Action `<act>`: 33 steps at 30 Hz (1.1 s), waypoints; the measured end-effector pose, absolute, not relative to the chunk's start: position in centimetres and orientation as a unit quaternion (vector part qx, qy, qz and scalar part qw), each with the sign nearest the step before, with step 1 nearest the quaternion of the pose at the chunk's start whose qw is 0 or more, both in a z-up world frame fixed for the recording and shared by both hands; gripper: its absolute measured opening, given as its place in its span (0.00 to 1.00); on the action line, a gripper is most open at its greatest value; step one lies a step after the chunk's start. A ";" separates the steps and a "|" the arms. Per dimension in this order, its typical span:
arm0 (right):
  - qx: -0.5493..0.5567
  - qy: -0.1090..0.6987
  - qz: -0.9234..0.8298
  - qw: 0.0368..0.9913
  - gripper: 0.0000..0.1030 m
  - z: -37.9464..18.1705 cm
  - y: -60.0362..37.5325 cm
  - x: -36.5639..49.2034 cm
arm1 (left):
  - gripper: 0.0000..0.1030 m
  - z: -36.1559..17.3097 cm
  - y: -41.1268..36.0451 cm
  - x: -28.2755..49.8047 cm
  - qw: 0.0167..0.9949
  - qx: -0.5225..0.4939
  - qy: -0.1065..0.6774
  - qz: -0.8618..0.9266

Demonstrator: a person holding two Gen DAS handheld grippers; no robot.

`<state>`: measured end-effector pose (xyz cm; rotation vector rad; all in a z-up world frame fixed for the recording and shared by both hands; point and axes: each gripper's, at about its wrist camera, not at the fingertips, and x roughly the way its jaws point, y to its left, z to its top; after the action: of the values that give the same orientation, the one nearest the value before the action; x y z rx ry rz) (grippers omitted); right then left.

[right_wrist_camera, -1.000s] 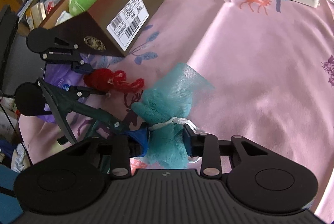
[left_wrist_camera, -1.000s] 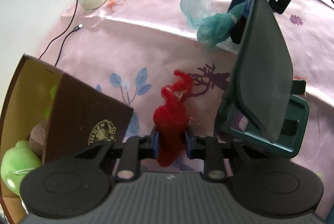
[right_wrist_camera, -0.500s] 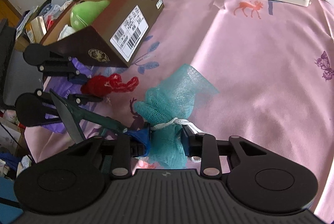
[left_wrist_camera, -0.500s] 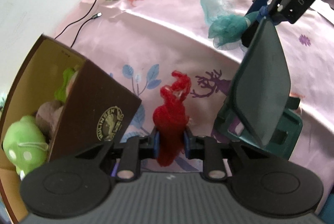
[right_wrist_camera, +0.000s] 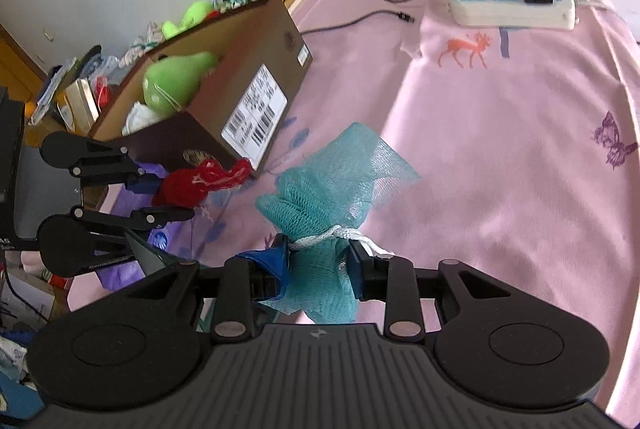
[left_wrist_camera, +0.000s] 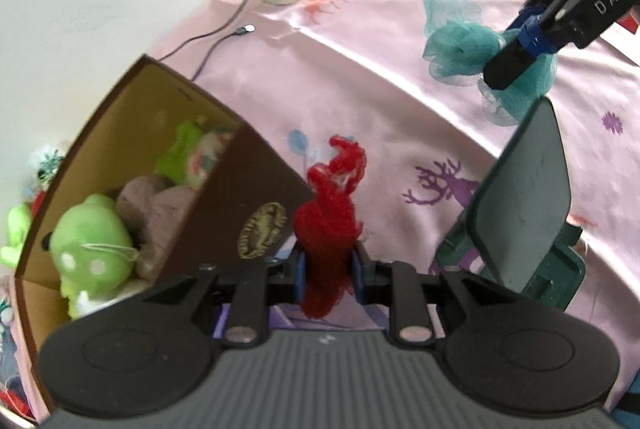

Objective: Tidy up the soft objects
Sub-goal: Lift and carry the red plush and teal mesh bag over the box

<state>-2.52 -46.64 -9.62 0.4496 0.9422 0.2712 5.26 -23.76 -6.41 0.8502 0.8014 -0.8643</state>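
In the left wrist view, the left gripper (left_wrist_camera: 328, 265) is seen with its fingers (left_wrist_camera: 301, 269) clamped on a red mesh puff (left_wrist_camera: 330, 217), which is carried clear of the pink cloth (left_wrist_camera: 360, 101). Over the last second this gripper has been lifted and swung toward the brown cardboard box (left_wrist_camera: 224, 197); more of the box's open inside is now shown, and the puff hangs just beside its near corner. The drop into the box is judged to be close, though the puff is not yet over the opening.

The red puff is a bunched, fine netting, limp and frayed at its tip. The box is stiff, smooth card with a gold emblem on one wall and a barcode label on another. Inside it, a green plush toy (left_wrist_camera: 90, 241) and a dull mauve soft piece (left_wrist_camera: 160, 205) are already packed.

A dark green stand with a flat, matt panel (left_wrist_camera: 524, 205) is set upright to the right.

Further off, the right gripper (right_wrist_camera: 320, 261) is closed on a teal mesh puff (right_wrist_camera: 328, 189), tied at its waist with white cord and held above the cloth; it has been raised too. Its netting is coarser and springier.

At the far edge, a white power strip (right_wrist_camera: 512, 5) with a black plug is lying on the cloth-covered table.
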 end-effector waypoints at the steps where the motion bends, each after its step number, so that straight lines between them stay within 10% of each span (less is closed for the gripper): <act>1: 0.217 0.444 0.128 0.860 0.12 -9.3 -46.6 -2.5 | 0.24 -6.1 -23.7 5.3 0.752 0.386 0.366 -0.389; 33: 0.287 0.331 0.130 0.889 0.12 0.2 -34.7 3.0 | 0.25 3.1 -8.4 12.9 0.867 0.197 0.348 -0.296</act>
<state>3.01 -34.68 0.21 0.5953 0.6883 0.2698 12.89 -8.45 3.06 0.4124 0.7287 -0.6199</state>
